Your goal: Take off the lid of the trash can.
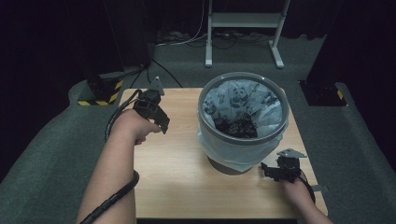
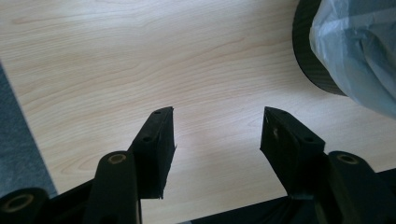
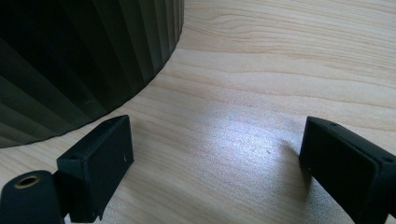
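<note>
A grey waste bin (image 1: 243, 123) lined with a panda-print plastic bag (image 1: 240, 100) stands on the wooden table (image 1: 177, 163), with dark scraps at its bottom. My left gripper (image 1: 164, 127) is held above the table to the bin's left, open, with nothing between its jaws. In the left gripper view the left gripper (image 2: 217, 130) points down at bare wood, with the bin (image 2: 310, 51) and its bag (image 2: 359, 46) at the upper right. My right gripper (image 1: 265, 169) rests low by the bin's front right, open and empty. In the right gripper view the right gripper (image 3: 212, 154) has the ribbed bin wall (image 3: 79, 60) at its left.
Grey carpet (image 1: 51, 140) surrounds the small table. A white metal stand (image 1: 243, 21) and cables lie on the floor behind. Black posts with yellow-black tape (image 1: 100, 93) stand at the back left and right. A cable sleeve (image 1: 112, 198) runs along the left forearm.
</note>
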`<state>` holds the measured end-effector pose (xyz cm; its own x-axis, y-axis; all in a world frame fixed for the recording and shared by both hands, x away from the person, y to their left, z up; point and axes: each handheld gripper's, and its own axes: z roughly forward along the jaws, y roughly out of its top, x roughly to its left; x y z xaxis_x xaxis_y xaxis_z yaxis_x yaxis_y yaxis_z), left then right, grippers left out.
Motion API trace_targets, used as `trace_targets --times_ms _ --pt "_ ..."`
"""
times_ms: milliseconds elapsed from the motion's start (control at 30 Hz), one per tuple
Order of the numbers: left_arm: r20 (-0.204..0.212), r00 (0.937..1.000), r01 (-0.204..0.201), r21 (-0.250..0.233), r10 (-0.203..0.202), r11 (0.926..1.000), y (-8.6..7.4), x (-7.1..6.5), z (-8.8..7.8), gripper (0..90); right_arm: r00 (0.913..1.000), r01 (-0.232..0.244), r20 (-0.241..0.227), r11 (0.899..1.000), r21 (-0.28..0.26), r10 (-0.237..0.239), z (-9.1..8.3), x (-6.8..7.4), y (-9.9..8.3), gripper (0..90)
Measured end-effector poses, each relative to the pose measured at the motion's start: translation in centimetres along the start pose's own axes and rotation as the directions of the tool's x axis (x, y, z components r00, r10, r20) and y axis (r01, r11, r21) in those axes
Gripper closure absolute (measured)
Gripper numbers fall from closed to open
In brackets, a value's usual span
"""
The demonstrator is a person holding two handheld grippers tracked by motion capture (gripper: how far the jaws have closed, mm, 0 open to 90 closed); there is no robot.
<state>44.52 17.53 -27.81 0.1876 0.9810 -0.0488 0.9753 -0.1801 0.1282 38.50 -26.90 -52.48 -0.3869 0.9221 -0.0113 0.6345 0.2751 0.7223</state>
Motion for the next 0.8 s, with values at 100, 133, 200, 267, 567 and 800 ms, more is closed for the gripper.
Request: trace_targets --times_ms 100,133,200,267,567,800 --pt "-0.006 0.9999 0.014 0.006 -0.014 0.9999 0.3 -0.3 -0.8 44.0 1.0000 0.000 0.000 1.000 0.000 0.000 0.0 0.0 0.0 9.6" --pt "-0.007 0.9998 0.016 0.008 -0.016 0.9998 0.3 -0.4 -1.1 43.9 1.0000 0.000 0.000 1.000 0.000 0.000 0.0 0.0 0.0 9.7" --pt "-0.004 0.9998 0.019 0.003 -0.019 0.9998 0.6 -0.6 -1.8 43.7 1.0000 0.000 0.000 1.000 0.000 0.000 0.0 0.0 0.0 9.7" --pt "0.014 0.9995 0.028 -0.007 -0.028 0.9996 0.8 -1.0 -2.4 43.8 1.0000 -0.003 -0.001 1.000 0.000 0.003 0.0 0.0 0.0 9.7" --pt "-0.019 0.9987 -0.046 0.013 0.046 0.9988 2.3 -3.8 -4.1 42.6 1.0000 -0.002 -0.001 1.000 0.001 0.002 0.0 0.0 0.0 9.8" --pt "-0.045 0.9952 -0.086 0.011 0.087 0.9962 3.5 -6.1 -5.4 43.6 1.0000 -0.003 -0.001 1.000 0.001 0.003 0.0 0.0 0.0 9.7"
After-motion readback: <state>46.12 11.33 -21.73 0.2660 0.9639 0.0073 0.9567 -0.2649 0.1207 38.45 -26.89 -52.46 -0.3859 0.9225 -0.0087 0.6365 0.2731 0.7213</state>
